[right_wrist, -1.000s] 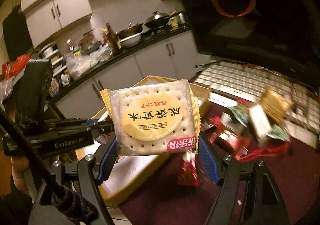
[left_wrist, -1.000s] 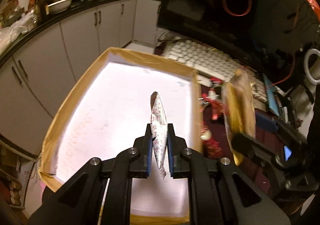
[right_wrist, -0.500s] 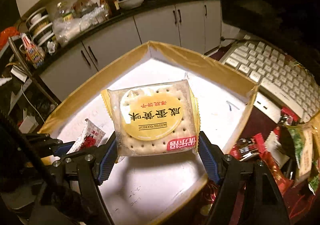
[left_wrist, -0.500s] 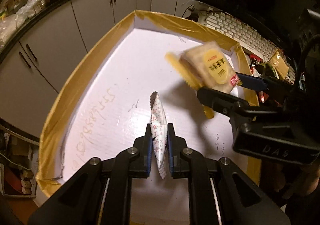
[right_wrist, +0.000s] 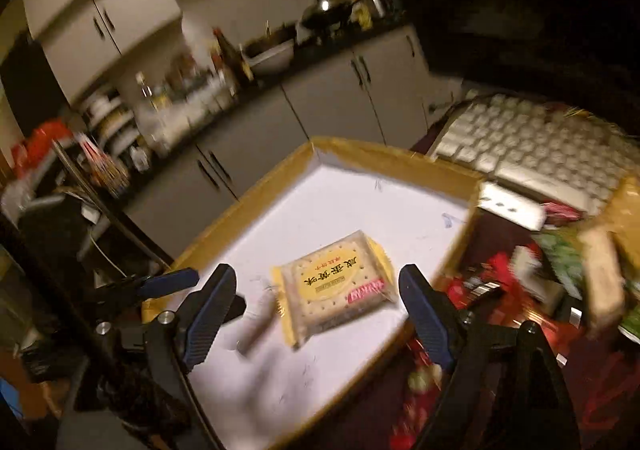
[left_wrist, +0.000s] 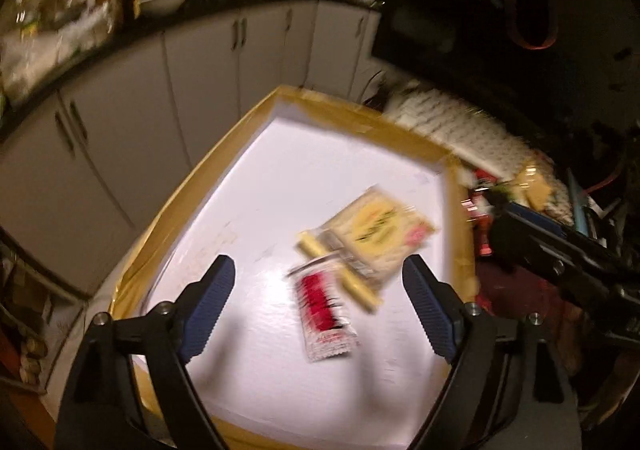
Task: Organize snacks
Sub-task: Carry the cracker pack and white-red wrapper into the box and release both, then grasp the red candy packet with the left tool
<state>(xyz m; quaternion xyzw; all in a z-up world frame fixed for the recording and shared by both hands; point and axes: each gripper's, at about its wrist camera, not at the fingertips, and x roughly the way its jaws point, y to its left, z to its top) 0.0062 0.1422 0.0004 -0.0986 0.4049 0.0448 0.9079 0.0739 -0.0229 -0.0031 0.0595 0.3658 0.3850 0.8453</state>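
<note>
Two snack packets lie free on the white floor of the shallow box [left_wrist: 360,138], and both pairs of tongs are spreading wide with nothing pinched! Left tongs [left_wrist: 318,310] hang over the near end, blue pads opening, the small red-and-white sachet [left_wrist: 326,310] lying flat in the gap between them, untouched. Just past it and overlapping its top edge sits the biscuit pack [left_wrist: 372,238], clear wrap with yellow crimped ends and a round yellow label, tilted on the box floor. Right tongs [right_wrist: 316,308] are opening too; from their camera the biscuit pack [right_wrist: 334,286] shows a square cracker with dotted holes, dark characters on the yellow disc and a red tag at one corner, blurred. Brown tape rims the box. Off its right side, a blurred heap of red and green wrappers [right_wrist: 520,274] on the dark table, then a white keyboard [right_wrist: 532,142] beyond
</note>
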